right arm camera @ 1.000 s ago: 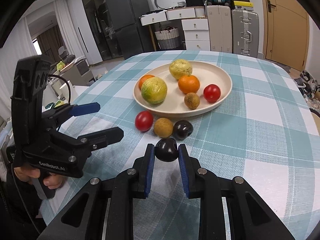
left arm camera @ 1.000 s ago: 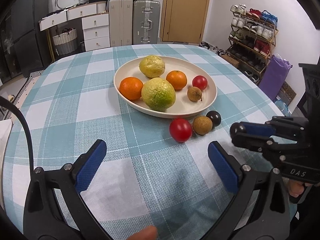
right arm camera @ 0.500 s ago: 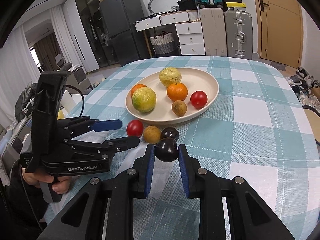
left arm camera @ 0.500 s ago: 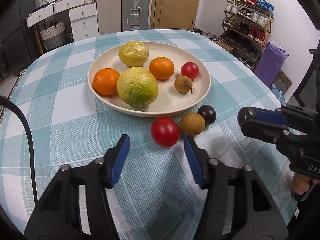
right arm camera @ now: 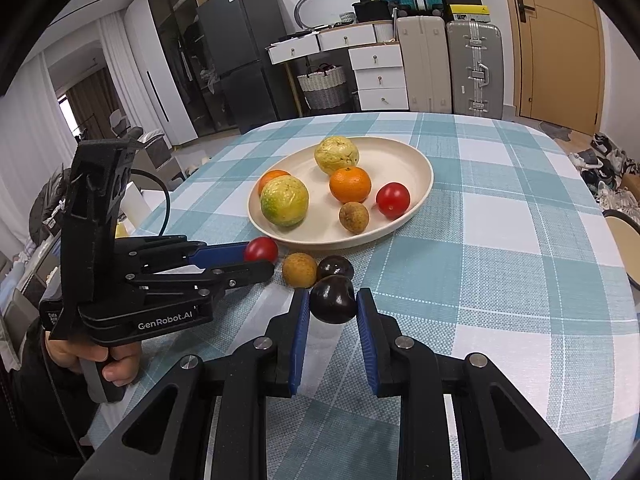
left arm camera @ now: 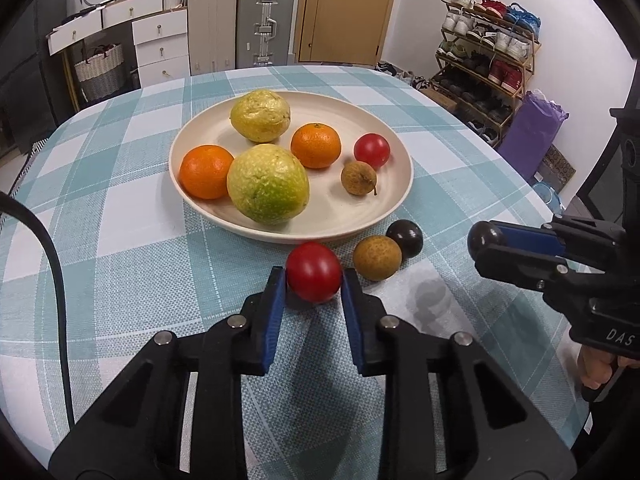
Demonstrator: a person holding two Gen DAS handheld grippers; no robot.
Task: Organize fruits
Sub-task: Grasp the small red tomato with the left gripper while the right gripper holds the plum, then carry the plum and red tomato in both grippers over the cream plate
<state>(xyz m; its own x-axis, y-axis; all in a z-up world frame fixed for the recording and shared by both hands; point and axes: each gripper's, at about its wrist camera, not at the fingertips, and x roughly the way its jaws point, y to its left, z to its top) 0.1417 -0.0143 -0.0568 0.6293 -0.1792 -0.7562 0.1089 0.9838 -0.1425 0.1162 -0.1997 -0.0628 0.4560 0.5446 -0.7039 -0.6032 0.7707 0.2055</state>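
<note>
A cream plate (left arm camera: 396, 196) (right arm camera: 420, 184) holds two yellow-green guavas, two oranges, a red tomato (left arm camera: 371, 150) and a brown longan (left arm camera: 358, 177). In front of it on the checked cloth lie a brown longan (left arm camera: 377, 257) (right arm camera: 299, 270) and a dark plum (left arm camera: 405, 238) (right arm camera: 335, 267). My left gripper (left arm camera: 313, 280) (right arm camera: 260, 258) is shut on a red tomato (left arm camera: 314, 271) (right arm camera: 261, 249) at the plate's near rim. My right gripper (right arm camera: 333, 308) (left arm camera: 482, 244) is shut on another dark plum (right arm camera: 333, 299) (left arm camera: 481, 235), held right of the loose fruits.
The round table's edge (left arm camera: 532, 196) curves off at the right, with a shoe rack (left arm camera: 488, 52) and a purple bag (left arm camera: 528, 130) beyond. Drawers (right arm camera: 376, 76) and suitcases (right arm camera: 474, 68) stand behind the table. A black cable (left arm camera: 48, 248) runs at the left.
My left gripper moved forward to the loose red tomato and closed from wide open onto it. My right gripper stayed shut on the dark plum and shifted slightly.
</note>
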